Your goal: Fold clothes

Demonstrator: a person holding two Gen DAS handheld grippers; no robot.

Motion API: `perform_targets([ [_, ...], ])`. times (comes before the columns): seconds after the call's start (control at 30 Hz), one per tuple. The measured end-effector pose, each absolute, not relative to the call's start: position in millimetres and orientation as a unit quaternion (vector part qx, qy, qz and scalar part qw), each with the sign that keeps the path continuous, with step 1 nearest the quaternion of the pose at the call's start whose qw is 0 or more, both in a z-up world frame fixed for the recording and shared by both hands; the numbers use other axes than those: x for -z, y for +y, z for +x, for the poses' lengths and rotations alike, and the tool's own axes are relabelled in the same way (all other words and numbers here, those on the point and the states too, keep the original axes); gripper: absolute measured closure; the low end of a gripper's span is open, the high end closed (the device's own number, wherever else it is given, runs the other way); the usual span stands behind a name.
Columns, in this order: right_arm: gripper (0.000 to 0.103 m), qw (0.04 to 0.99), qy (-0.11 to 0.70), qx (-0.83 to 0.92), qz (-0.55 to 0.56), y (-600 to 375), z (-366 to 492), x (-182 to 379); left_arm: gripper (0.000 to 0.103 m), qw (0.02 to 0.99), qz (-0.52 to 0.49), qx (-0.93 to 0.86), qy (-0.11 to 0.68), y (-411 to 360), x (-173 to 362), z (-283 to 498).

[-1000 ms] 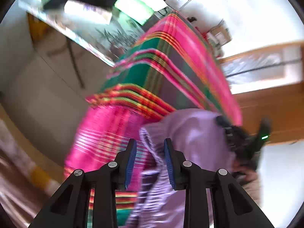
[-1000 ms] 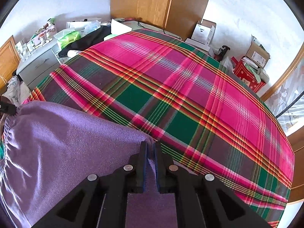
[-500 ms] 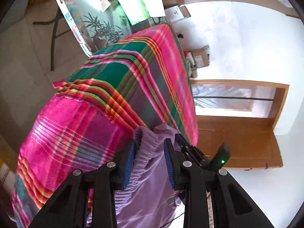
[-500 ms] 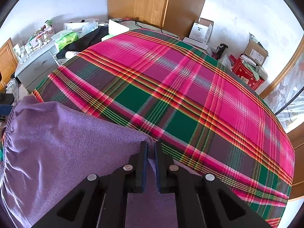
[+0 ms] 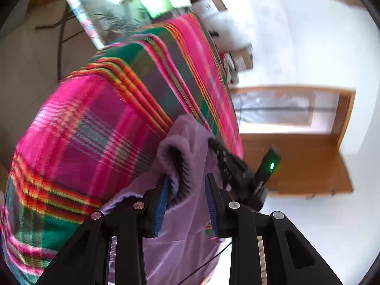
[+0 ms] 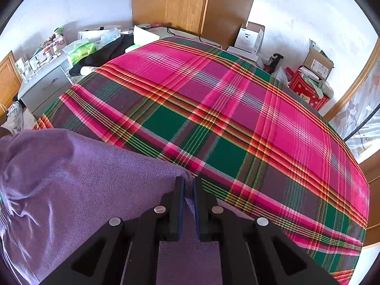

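Note:
A purple fleece garment [image 6: 71, 178] hangs over the near edge of a bed covered by a pink, green and red plaid blanket [image 6: 213, 95]. My right gripper [image 6: 188, 182] is shut on the garment's upper edge. In the left wrist view the garment [image 5: 190, 225] droops down the bed's side against the blanket [image 5: 95, 130]. My left gripper [image 5: 186, 182] is open, and a rolled fold of the garment's edge lies between its fingers, bunched toward the left one. Just beyond it is the black right gripper [image 5: 237, 171] with a green light.
A grey bedside cabinet [image 6: 45, 85] crowded with bottles and packets stands to the bed's left. Cardboard boxes [image 6: 249, 38] and a red box [image 6: 308, 92] sit along the far wall beside a wooden wardrobe [image 6: 171, 0]. Bare floor [image 5: 28, 71] shows beside the bed.
The left gripper has swung and closed in on the garment's edge, which now sits deeper between its fingers. The right gripper keeps its hold and has barely shifted.

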State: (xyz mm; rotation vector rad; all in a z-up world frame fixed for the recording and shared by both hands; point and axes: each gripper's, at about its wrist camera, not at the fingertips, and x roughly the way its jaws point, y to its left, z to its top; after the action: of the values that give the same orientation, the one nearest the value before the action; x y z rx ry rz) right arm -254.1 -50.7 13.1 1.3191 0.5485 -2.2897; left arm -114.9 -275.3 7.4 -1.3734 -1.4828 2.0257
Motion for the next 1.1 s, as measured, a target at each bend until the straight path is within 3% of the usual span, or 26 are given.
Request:
perform_targets([
  [0.47,0.094,0.219,0.193,0.832,0.472,-49,-252,-12,0.072,0.052,-0.463,-0.732,-0.497,-296,6,-136],
  [0.53,0.094,0.218,0.193,0.833,0.471,-49,-252,-12,0.091,0.042,-0.461,-0.735,-0.495,-300,7,-137],
  [1.1,0.097,0.192,0.234,0.849,0.433,-65,-246,-10,0.093,-0.010,-0.464,-0.753,-0.467,-316,25,-144],
])
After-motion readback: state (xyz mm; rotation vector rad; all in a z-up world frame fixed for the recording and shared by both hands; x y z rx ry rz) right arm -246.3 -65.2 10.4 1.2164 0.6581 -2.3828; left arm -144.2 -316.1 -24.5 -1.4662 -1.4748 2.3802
